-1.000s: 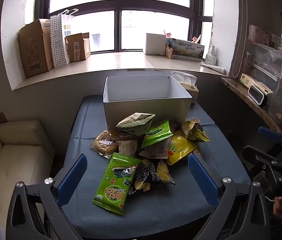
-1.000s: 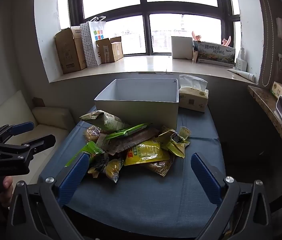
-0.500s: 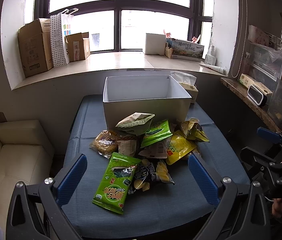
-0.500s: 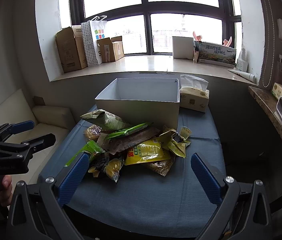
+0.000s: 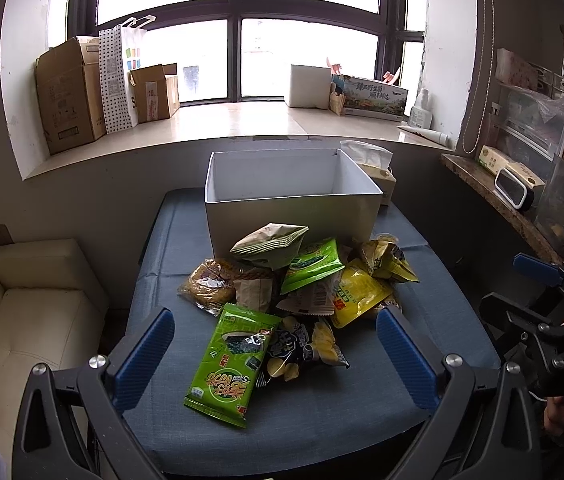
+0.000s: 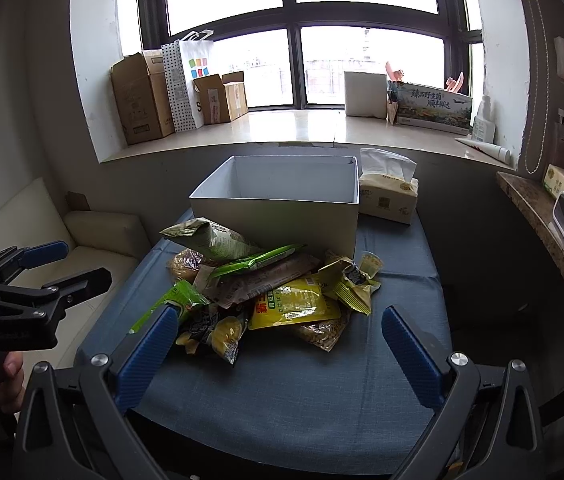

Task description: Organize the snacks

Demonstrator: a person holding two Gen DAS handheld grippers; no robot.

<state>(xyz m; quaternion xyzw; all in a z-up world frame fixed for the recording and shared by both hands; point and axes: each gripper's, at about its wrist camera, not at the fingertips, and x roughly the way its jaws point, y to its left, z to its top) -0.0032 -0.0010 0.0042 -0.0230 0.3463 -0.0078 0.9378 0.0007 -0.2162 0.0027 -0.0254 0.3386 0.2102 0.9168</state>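
A pile of snack bags lies on the blue table (image 5: 321, 420) in front of an open, empty white box (image 5: 289, 216). Nearest me is a green seaweed bag (image 5: 228, 364), beside it a dark chip bag (image 5: 301, 348), a yellow bag (image 5: 357, 294) and a pale green bag (image 5: 270, 244). My left gripper (image 5: 276, 356) is open and empty, held above the table's near edge. My right gripper (image 6: 276, 350) is open and empty, held likewise to the right. The pile (image 6: 266, 284) and the box (image 6: 282, 212) also show in the right wrist view.
A tissue box (image 6: 387, 196) stands right of the white box. Cardboard boxes (image 5: 70, 96) and a paper bag sit on the window sill behind. A cream sofa (image 5: 22, 312) is left of the table. A cluttered shelf (image 5: 521, 192) runs along the right wall.
Both grippers have drifted slightly; the view is almost the same. Nothing on the table has moved.
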